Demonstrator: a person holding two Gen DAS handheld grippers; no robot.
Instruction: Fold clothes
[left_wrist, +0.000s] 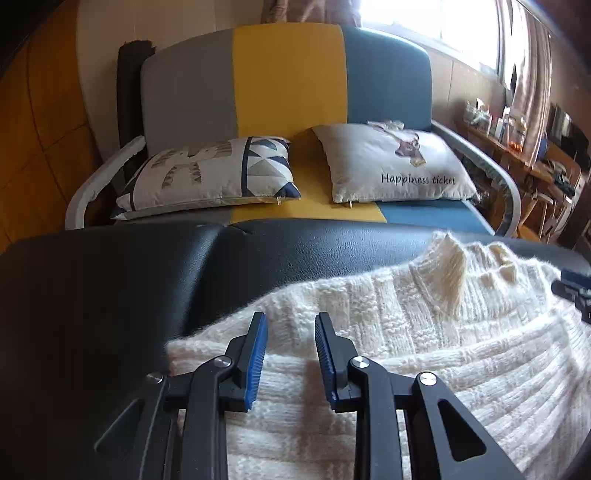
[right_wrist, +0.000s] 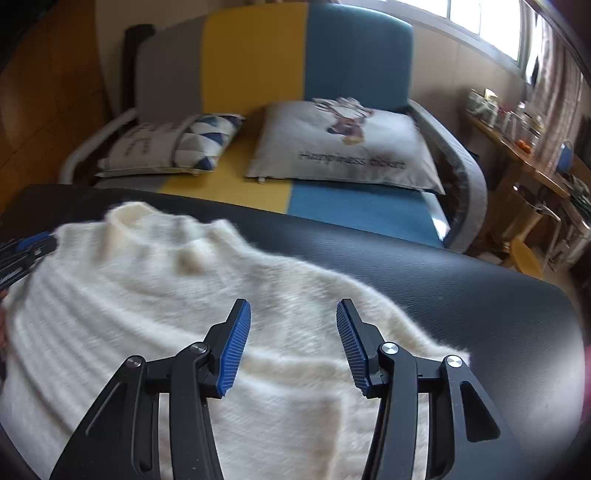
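Cream knit sweater (left_wrist: 424, 332) spread across black padded table (left_wrist: 110, 280), lower frame. Left gripper (left_wrist: 290, 332), right gripper (right_wrist: 293, 317) hover above, jaws parted, empty. Risk: ribbed pads snagging fluffy knit, bunching fold.

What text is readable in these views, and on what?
"Happiness ticket": printed on the deer cushion on the sofa, sharp in the left wrist view; the same line is motion-blurred in the right wrist view.
Items on the side shelf: too small to read.
Sweater, patterned cushion: no text visible.
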